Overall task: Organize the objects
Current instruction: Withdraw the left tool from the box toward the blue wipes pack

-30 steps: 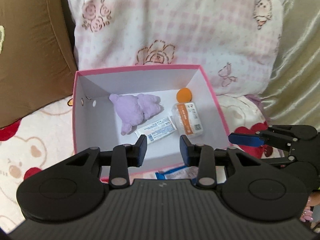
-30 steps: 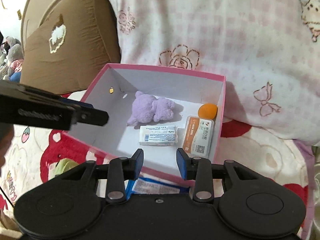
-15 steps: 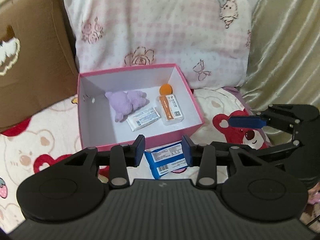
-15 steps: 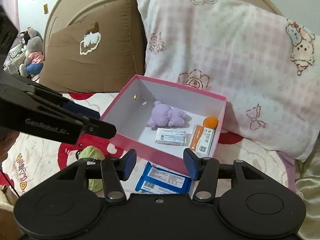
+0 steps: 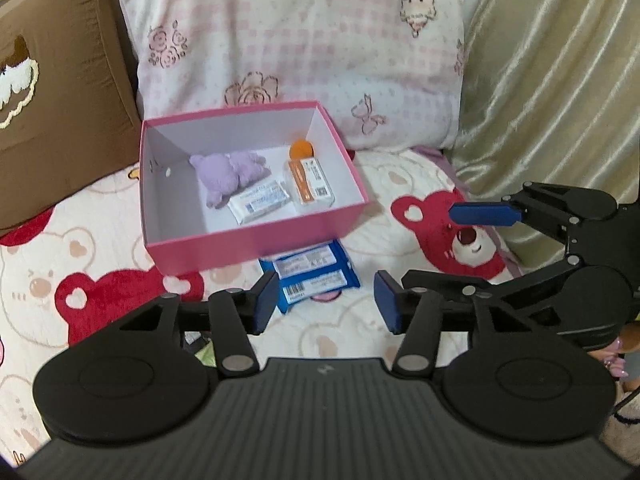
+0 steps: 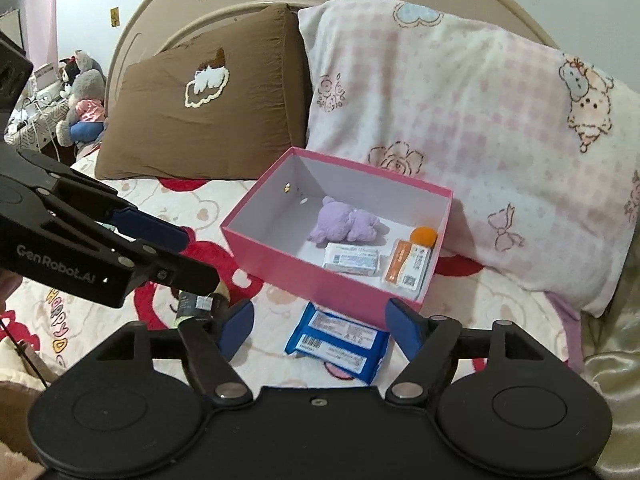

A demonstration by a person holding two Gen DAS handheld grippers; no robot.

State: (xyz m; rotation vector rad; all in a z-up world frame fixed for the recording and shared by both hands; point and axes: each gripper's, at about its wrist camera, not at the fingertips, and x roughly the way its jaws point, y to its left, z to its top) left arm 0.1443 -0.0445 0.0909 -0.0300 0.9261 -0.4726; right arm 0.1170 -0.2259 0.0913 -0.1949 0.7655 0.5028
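A pink box [image 5: 256, 246] [image 6: 320, 282] sits on the bed. Inside it lie a purple plush [image 5: 230, 170] [image 6: 344, 224], a white packet [image 5: 260, 202] [image 6: 352, 258], an orange-and-white carton [image 5: 312, 182] [image 6: 408, 266] and an orange ball [image 5: 302, 148] [image 6: 424, 236]. Two blue packets [image 5: 310, 276] [image 6: 340, 340] lie on the bedspread just in front of the box. My left gripper [image 5: 326, 300] and right gripper [image 6: 322, 326] hover above the packets, short of the box. The jaws of both are opening, and nothing is between them.
A pink-checked pillow [image 6: 460, 120] and a brown pillow [image 6: 208, 112] stand behind the box. A gold curtain [image 5: 552, 80] hangs at the right. A small dark and green item [image 6: 196, 306] lies half hidden under the left gripper. Plush toys [image 6: 80, 96] sit at far left.
Both grippers have pulled back and upward from the box, so it looks smaller. Their jaws have spread wider. The blue packets in front of the box have come into view.
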